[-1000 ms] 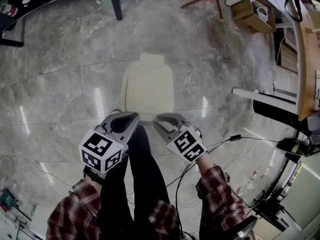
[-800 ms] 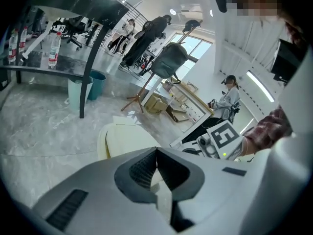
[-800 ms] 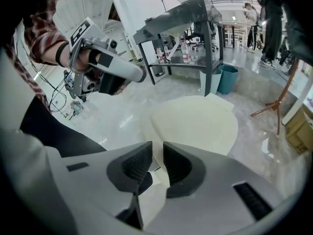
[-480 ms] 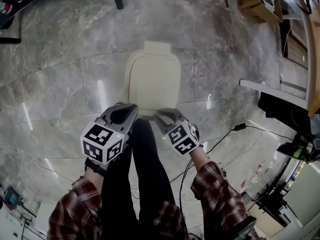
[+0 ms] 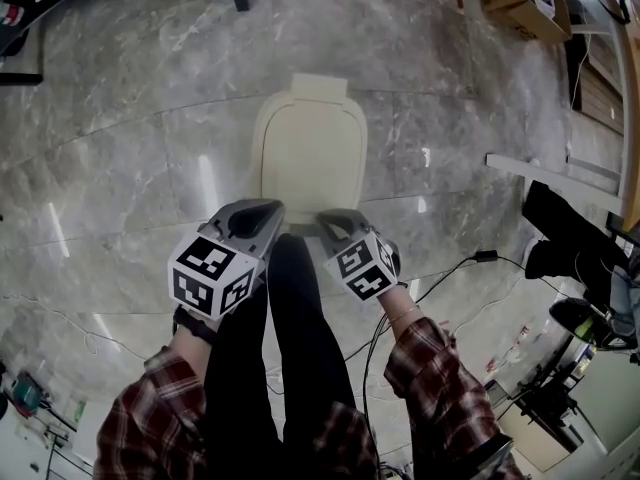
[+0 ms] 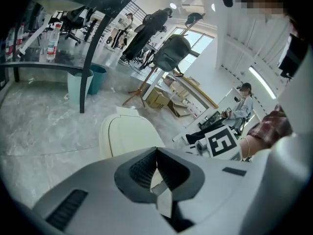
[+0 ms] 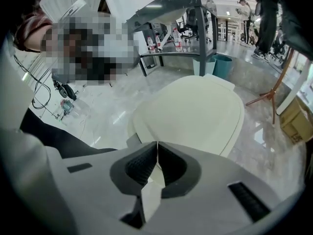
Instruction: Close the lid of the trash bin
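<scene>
Cream trash bin (image 5: 260,168) stands on the grey marble floor (image 5: 130,158). Its lid (image 5: 312,148) lies flat down over the body. I hold the left gripper (image 5: 266,211) at the bin's near edge, left side. Its jaws are clenched tip to tip with nothing between them. Right gripper (image 5: 328,220) is at the same near edge, right side, jaws likewise pressed together and empty. I cannot tell whether either tip touches the bin. Black-trousered legs (image 5: 290,348) lie on the bin's near side, between the grippers.

Cream trash bin (image 5: 310,153) on the floor, lid (image 5: 312,143) down flat
</scene>
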A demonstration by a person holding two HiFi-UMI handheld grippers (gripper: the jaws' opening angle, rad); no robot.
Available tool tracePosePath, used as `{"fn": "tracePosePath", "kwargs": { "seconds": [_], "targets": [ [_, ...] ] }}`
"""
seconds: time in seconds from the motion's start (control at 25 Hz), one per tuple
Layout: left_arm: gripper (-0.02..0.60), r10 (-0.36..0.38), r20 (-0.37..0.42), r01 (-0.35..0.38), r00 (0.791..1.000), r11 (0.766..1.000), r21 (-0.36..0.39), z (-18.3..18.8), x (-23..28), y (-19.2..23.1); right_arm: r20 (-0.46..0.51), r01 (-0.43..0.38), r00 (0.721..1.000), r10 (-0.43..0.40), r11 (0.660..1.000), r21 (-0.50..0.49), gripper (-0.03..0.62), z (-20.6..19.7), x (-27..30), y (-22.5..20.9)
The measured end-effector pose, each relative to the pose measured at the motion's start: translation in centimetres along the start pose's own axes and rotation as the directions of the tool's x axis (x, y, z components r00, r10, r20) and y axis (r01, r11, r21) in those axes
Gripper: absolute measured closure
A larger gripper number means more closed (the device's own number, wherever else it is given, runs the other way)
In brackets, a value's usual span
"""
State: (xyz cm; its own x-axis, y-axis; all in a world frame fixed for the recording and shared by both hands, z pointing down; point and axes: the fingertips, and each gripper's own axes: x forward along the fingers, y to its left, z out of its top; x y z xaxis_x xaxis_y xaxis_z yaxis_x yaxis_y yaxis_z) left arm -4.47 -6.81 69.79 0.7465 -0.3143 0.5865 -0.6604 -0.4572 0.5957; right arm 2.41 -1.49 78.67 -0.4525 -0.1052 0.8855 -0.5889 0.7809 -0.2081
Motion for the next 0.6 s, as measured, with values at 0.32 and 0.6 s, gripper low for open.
{"fn": "tracePosePath", "kwargs": {
  "seconds": [0.32,0.6],
  "targets": [
    [0.571,-0.007,-0.004,0.007,1.000,1.000,0.005,0.0,0.2,-0.2,-0.027,0.022,0.999,-0.022,1.000,-0.003,0.574,-0.5,0.6,-0.1],
    [0.571,-0.012,-0.005,0.012,1.000,0.999,0.044,1.7,-0.7,-0.8,-0.011,0.035,0.999,-0.034,0.995,0.093,0.574,0.3,-1.0,-0.7]
  ]
}}
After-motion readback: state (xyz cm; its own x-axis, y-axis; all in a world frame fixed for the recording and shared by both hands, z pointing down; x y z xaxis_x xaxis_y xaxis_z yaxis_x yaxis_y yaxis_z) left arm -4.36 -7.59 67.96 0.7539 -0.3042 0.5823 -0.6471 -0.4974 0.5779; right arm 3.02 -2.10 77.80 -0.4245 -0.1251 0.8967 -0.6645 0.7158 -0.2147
